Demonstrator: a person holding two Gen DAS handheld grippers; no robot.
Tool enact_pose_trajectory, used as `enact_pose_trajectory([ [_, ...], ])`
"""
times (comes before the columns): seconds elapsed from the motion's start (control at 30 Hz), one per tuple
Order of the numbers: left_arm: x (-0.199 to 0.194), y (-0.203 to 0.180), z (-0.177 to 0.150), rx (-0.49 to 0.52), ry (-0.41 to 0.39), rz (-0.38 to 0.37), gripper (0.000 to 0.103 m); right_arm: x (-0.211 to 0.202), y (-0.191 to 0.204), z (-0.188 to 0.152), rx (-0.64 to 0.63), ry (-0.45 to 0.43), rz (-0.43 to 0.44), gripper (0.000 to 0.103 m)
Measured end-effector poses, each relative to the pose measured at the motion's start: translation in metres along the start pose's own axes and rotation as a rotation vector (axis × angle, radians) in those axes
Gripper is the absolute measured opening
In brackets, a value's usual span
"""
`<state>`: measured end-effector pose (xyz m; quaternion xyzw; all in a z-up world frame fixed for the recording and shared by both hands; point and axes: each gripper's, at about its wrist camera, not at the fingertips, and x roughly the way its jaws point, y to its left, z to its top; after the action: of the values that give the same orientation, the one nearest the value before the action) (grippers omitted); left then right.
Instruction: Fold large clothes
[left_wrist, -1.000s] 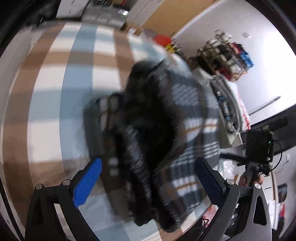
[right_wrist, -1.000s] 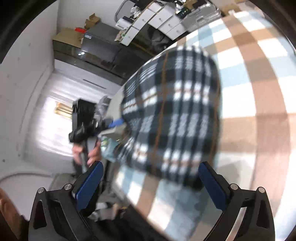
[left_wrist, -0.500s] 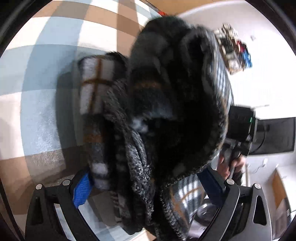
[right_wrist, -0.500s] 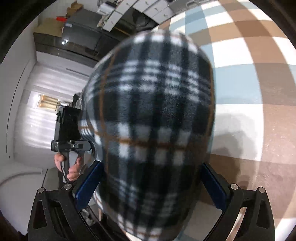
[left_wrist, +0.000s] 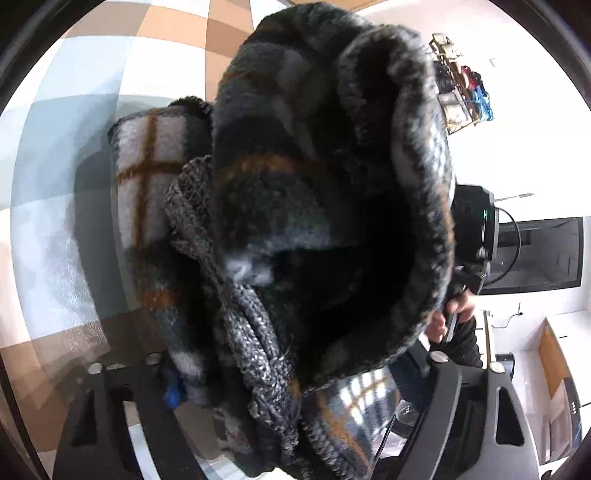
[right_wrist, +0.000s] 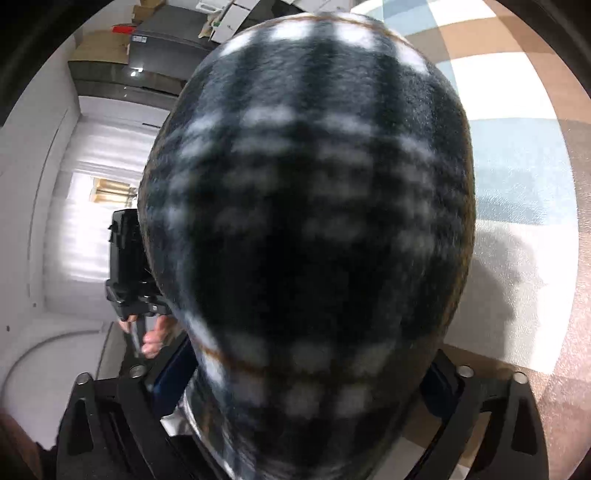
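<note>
**Both grippers closing in on the bundled plaid fleece**

We are looking at a thick plaid fleece garment (left_wrist: 295, 206) that is now filling most of both wrist views, where a second ago it was sitting smaller and farther off on the checked cloth (left_wrist: 66, 155). It is lying bunched on that blue, white and brown cloth, with bare checks showing along the left side in the left wrist view and along the right side in the right wrist view.

We are seeing the left gripper (left_wrist: 295, 391) with the fleece between its fingers; its jaws are closing, and the blue pad on the left finger (left_wrist: 173, 393), plainly in sight a second ago, is now mostly buried under a ribbed knit edge (the cuff or hem, we cannot tell which). Whether the pads are already pressing on the fabric, we cannot tell.

The right gripper (right_wrist: 303, 387) is likewise closing around the same garment (right_wrist: 306, 221), which is bulging up between its fingers and hiding both pads; firm contact is not visible.

Each camera is also catching the other hand (right_wrist: 155, 338) gripping its black handle beyond the fleece's edge, closer than before.
</note>
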<state>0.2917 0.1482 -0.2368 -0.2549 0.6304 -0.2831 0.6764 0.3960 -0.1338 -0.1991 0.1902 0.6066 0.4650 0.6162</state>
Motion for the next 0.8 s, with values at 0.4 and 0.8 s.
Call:
enact_pose_trajectory([
  [0.4,0.006,-0.015,-0.004,0.07,-0.011,0.028,0.065,-0.034,0.003,-0.025,-0.094,-0.097,-0.025,0.083],
  [0.8,0.012,-0.017,-0.008,0.066,-0.002,0.003,0.059,-0.012,0.037,-0.033,-0.021,-0.132,-0.057,0.081],
])
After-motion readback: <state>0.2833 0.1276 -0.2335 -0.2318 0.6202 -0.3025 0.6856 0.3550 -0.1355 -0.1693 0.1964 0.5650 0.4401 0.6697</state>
